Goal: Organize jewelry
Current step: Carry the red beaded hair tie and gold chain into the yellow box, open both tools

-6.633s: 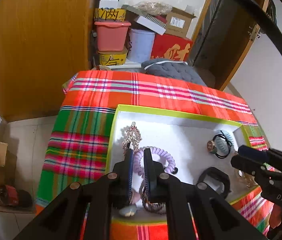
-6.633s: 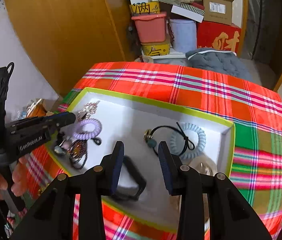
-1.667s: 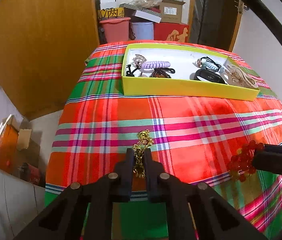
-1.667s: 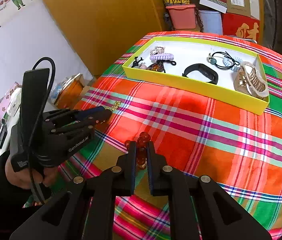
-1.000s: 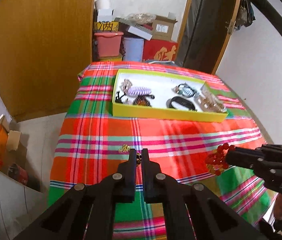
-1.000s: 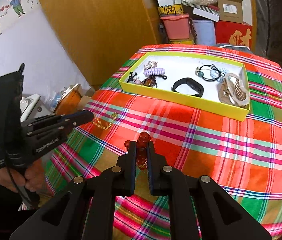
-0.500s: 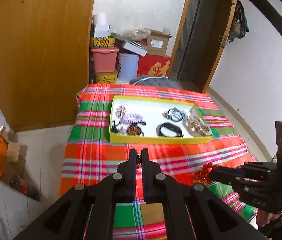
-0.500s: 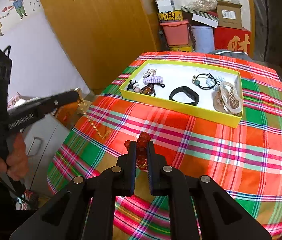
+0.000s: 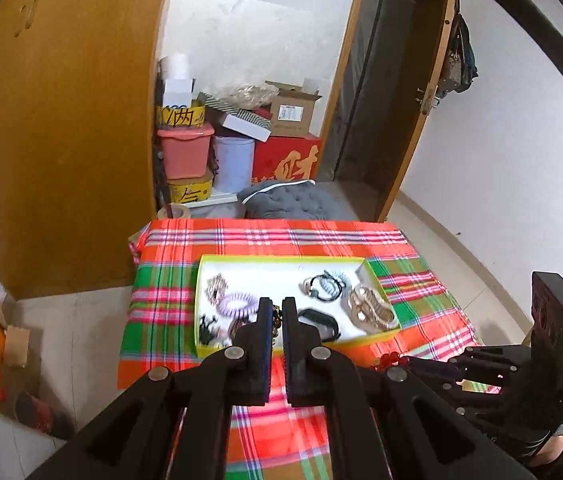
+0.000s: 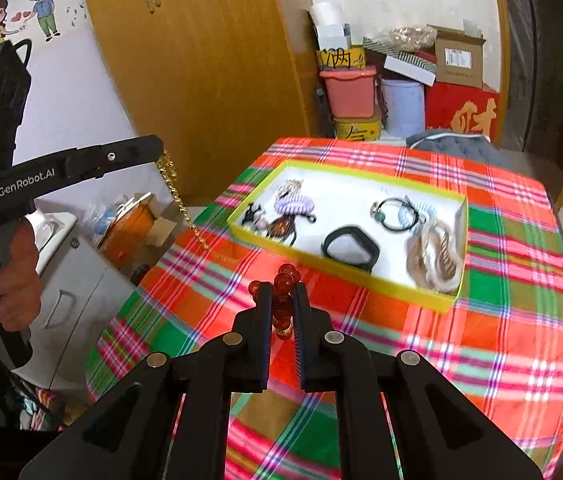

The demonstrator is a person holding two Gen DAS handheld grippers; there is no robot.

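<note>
My left tongs [image 9: 277, 314] clenched on gold chain [image 10: 179, 200], now lifted clear of plaid cloth [image 10: 501, 340], chain dangling free. My right tongs [image 10: 282, 294] clamped on red bead bracelet [image 10: 283, 292], also raised off cloth. Yellow tray [image 10: 345, 270] ahead, holding earlier pieces. Both pickups done; carry to tray looks next.

the tablecloth [image 10: 481, 344] is woven plaid cloth, matt. the tray [image 10: 345, 268] looks like smooth cardboard, yellow outside, white inside. the beads [image 10: 283, 280] are glossy and translucent red. the chain [image 10: 179, 200] is shiny gold metal. the cupboard [image 10: 201, 60] is smooth wood veneer. both grippers are matt black plastic.
</note>
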